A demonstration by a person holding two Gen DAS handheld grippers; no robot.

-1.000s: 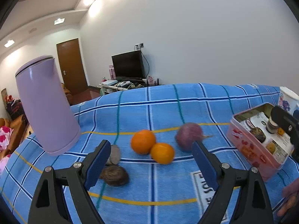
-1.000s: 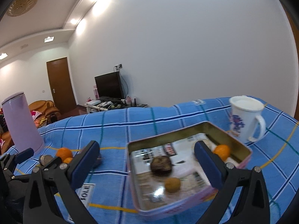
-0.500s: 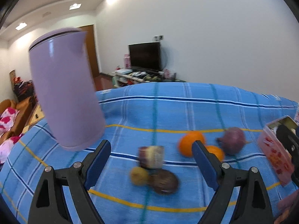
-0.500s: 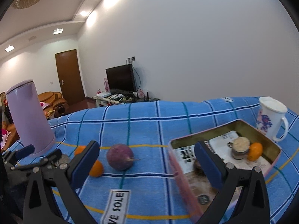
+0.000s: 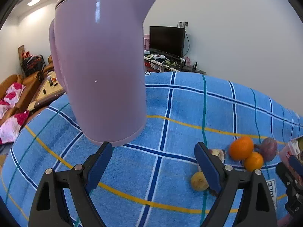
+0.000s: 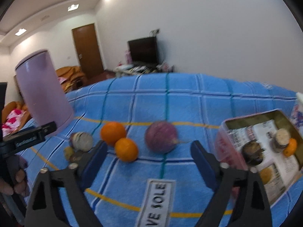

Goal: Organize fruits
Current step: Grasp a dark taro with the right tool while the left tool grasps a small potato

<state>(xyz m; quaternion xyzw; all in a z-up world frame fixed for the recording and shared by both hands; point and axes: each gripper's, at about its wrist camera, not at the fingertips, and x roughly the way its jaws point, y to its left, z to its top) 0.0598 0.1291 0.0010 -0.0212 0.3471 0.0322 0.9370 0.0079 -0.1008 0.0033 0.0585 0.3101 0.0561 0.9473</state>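
Two oranges and a purple round fruit lie on the blue checked cloth, with several small brownish fruits to their left. The pink tin at the right holds several small fruits. My right gripper is open and empty, just short of the oranges and purple fruit. My left gripper is open and empty, facing the lilac kettle; the oranges and a small yellow fruit show at its right.
The lilac kettle stands on the cloth's left part. A white flowered mug peeks in at the far right behind the tin. A sofa and low table lie beyond the table's left edge.
My left gripper has swung left and closer to the kettle, so the fruits slid to its right. My right gripper has swung left from the tin to the oranges and purple fruit.
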